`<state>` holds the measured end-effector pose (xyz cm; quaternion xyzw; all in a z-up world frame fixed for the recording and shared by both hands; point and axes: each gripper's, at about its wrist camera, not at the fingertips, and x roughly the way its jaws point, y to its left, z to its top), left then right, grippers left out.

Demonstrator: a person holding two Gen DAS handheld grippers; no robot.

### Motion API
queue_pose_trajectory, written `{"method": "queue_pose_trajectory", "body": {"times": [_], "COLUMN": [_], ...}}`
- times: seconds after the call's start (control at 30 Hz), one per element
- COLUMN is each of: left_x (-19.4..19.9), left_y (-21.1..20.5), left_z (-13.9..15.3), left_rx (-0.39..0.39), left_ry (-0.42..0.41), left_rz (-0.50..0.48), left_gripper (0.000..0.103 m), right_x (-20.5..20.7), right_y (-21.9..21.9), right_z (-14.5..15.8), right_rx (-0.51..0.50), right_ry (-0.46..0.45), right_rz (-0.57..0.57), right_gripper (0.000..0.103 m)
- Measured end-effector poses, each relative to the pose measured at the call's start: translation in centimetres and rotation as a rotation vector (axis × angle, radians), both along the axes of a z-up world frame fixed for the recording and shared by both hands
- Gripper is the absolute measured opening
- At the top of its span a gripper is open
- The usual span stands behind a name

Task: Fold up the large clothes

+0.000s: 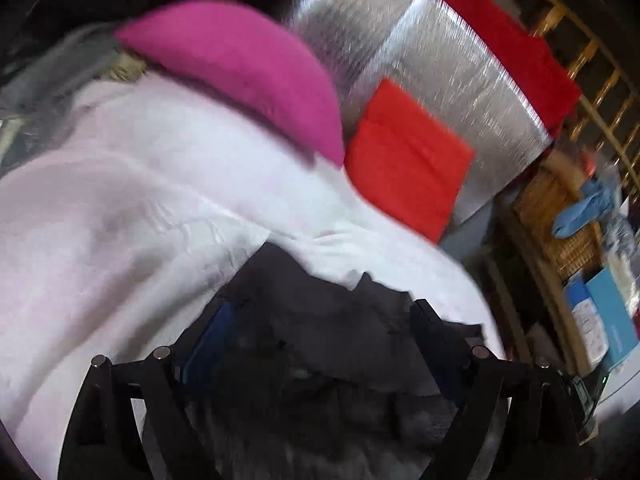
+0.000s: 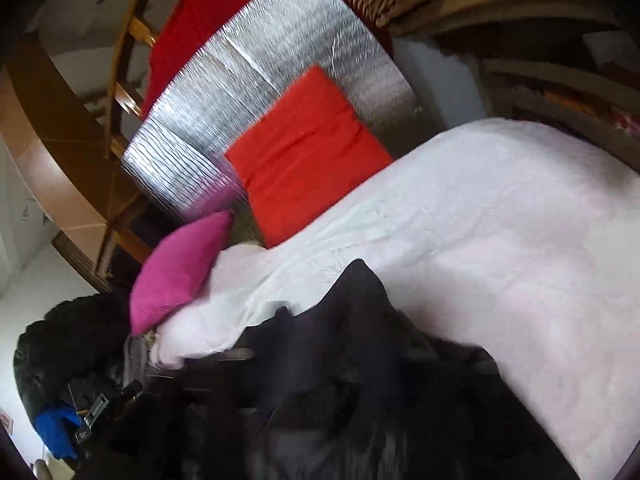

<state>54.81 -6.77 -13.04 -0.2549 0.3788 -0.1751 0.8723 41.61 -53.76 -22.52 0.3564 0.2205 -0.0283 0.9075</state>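
Note:
A dark grey-black garment [image 1: 320, 320] is bunched between the fingers of my left gripper [image 1: 320, 316], over a bed with a pale pink-white cover [image 1: 120, 220]. The left fingers [image 1: 432, 324] stand apart with cloth filling the gap; whether they pinch it is unclear. In the right wrist view the same dark garment [image 2: 352, 360] fills the lower middle and hides my right gripper; its fingers do not show. The garment hangs crumpled above the bed cover [image 2: 500, 240].
A magenta pillow [image 1: 248, 72] and an orange-red cushion [image 1: 404, 160] lie at the head of the bed against a silver foil panel [image 1: 440, 60]. A wooden rail [image 1: 592, 48] and cluttered wicker shelves [image 1: 568, 232] stand at the right. A dark jacket [image 2: 68, 344] lies at the left.

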Motion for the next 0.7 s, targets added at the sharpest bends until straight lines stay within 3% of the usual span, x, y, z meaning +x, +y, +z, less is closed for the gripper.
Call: {"method": "queue_pose_trajectory", "body": {"times": [0.1, 0.33, 0.57, 0.63, 0.7], "left_x": [-4.2, -14.3, -20.0, -20.2, -20.2], "left_y": [1.2, 2.8, 2.3, 1.6, 0.5], "left_z": [0.5, -2.8, -6.6, -6.8, -6.4], "left_rx": [-0.046, -0.108, -0.174, -0.161, -0.084], "left_ry": [0.006, 0.043, 0.171, 0.172, 0.144], "left_rz": [-0.002, 0.033, 0.064, 0.064, 0.061], "left_gripper": [0.09, 0.09, 0.09, 0.09, 0.09], "right_x": [-4.9, -12.8, -17.7, -18.2, -18.7], "right_y": [1.2, 4.2, 6.9, 7.1, 7.0], "right_z": [1.4, 0.4, -3.8, -4.9, -5.5], "right_rx": [-0.021, 0.102, 0.268, 0.303, 0.323], "right_ry": [-0.09, -0.116, -0.053, -0.021, -0.015], "right_rz": [-0.014, 0.041, 0.092, 0.091, 0.085], "right_gripper": [0.087, 0.087, 0.087, 0.087, 0.087]}}
